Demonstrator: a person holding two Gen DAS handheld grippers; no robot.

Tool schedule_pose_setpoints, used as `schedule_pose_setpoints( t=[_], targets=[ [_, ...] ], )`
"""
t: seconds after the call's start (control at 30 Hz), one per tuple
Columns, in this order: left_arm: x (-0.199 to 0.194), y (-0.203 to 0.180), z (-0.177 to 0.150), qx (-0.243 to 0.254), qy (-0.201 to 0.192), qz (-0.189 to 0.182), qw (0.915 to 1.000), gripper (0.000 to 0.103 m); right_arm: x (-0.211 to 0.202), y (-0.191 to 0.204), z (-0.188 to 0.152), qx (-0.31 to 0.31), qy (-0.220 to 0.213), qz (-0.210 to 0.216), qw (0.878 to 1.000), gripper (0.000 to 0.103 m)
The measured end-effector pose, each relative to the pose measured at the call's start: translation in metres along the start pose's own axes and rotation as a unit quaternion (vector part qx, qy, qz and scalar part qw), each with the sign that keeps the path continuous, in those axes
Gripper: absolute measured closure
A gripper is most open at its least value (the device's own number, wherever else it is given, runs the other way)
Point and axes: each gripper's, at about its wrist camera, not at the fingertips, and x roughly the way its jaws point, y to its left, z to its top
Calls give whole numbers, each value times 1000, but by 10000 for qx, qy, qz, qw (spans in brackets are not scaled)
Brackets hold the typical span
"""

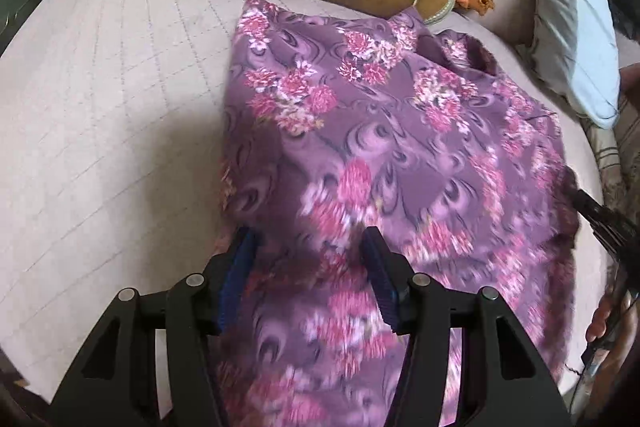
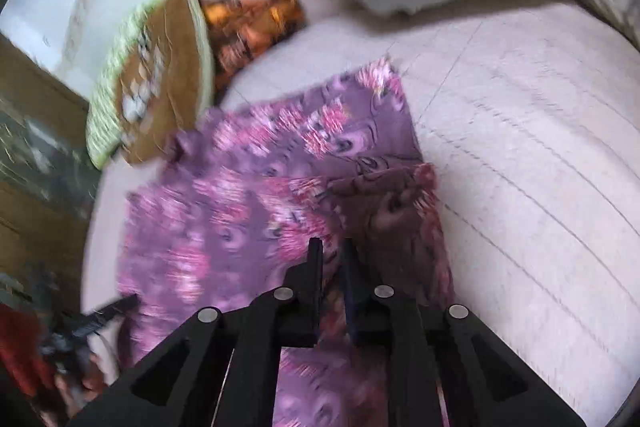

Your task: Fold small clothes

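Garment: your purple floral garment (image 1: 384,155) lies spread on the quilted bed (image 1: 112,115), soft, light, floppy.
Grip: pinch a hem corner.
Left gripper (image 1: 308,267): open, straddling cloth.
Right gripper (image 2: 332,259): nearly shut, apparently empty.

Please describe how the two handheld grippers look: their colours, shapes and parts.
Both the left gripper and the right gripper have black angular plastic frames with triangular cut-outs and round silver pivot pins. The jaws carry ribbed blue pads. No cables or markings show.
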Motion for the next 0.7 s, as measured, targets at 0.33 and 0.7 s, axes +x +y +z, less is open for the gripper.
schedule_pose_setpoints(
  t=[0.33,0.7],
  targets=[
    [-70,70,-82,-258,517,-950,9938,46,-119,-43,-134,-198,152,-593,9979,69],
    [-65,99,-193,-247,1226,-1081,9862,45,-146,-82,-238,398,542,37,9977,57]
  ],
)
